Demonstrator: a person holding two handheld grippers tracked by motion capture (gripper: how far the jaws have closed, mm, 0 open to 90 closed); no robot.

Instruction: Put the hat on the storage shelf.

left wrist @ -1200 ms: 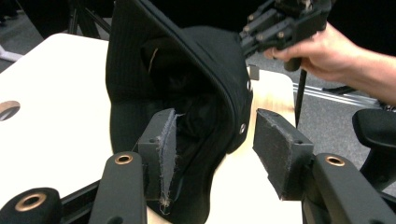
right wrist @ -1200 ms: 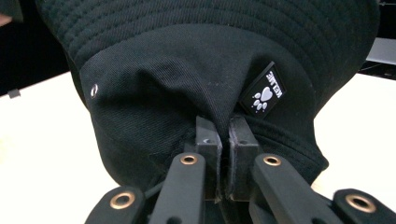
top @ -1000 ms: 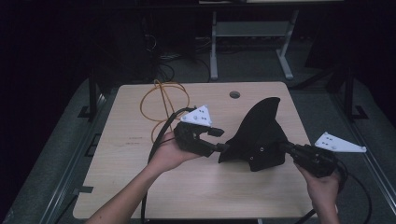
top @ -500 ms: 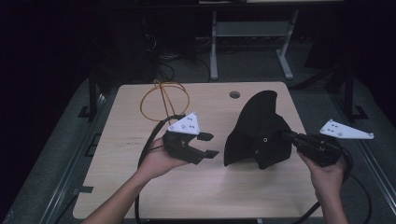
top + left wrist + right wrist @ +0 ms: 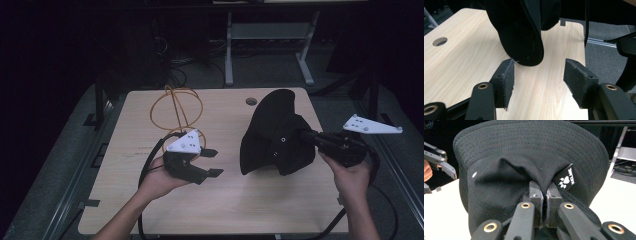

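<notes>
1. Since the earlier frames our left gripper [image 5: 200, 162] has drawn back from the hat [image 5: 275, 135] toward the desk's [image 5: 150, 210] left half, and its jaws have just been opening with nothing between them. Our right gripper [image 5: 307, 136] has lifted the hat a little.

2. Left jaws now stand spread and empty, near the hat's lower edge [image 5: 529, 50] but apart from it.

3. Right jaws are pressed together on a fold of the hat's crown [image 5: 544, 202], just beside the paw label [image 5: 565, 180]. The hat hangs from that pinch over the desk's right half, brim up and away from us.

4. Done, as we judge it: the hat is picked up and carried by one gripper alone. Left: whatever comes of it next, a second grip, a reshaping or a set-down.

5. An orange wire hoop [image 5: 176, 107] stands at the desk's far left, untouched.

6. Hard to make out: whether the hat's lowest edge touches the desk; the dark room beyond; black cloth against black jaws from above.
</notes>
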